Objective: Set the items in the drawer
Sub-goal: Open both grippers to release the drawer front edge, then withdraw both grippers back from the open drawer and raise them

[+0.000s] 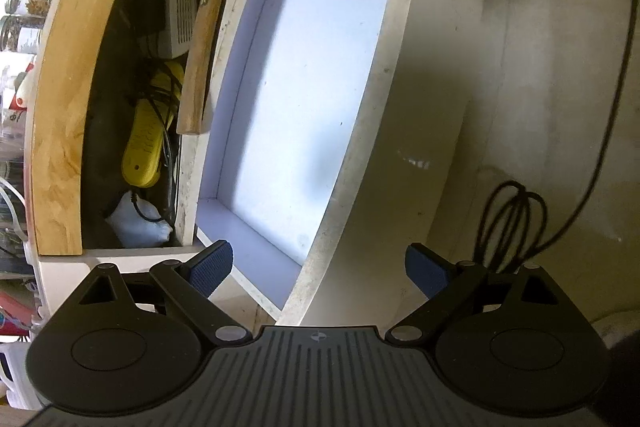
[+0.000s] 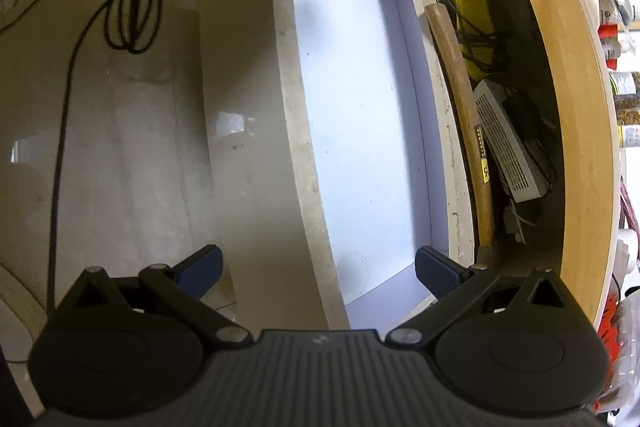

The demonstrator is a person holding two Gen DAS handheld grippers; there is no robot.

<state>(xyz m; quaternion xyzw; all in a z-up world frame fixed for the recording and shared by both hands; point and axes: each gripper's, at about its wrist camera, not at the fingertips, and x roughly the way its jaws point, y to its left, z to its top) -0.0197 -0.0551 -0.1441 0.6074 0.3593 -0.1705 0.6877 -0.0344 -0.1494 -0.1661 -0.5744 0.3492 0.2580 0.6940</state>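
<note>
A wide, shallow white drawer (image 1: 304,67) stands pulled out over a pale floor, its pale bare bottom showing no items inside. Both hand-held grippers hover above the drawer, looking down into it. The left gripper (image 1: 318,271) has its blue-padded fingers spread wide apart and holds nothing. The right gripper (image 2: 318,271) is likewise spread wide and holds nothing.

Behind the drawer's back wall, inside the wooden-edged cabinet (image 1: 60,115), lies a jumble of likely items: a hammer with a long curved wooden handle (image 2: 464,115) resting along the drawer's back wall, a yellow plastic power strip (image 2: 472,11) just beyond the hammer, and a white vented plastic box (image 2: 508,147) beside it, tangled in dark cables.

The hammer probably handles as stiff and head-heavy, so a grip on the handle close to the head, which is mostly hidden, would steady it. The strip looks light but its cord may drag.
</note>
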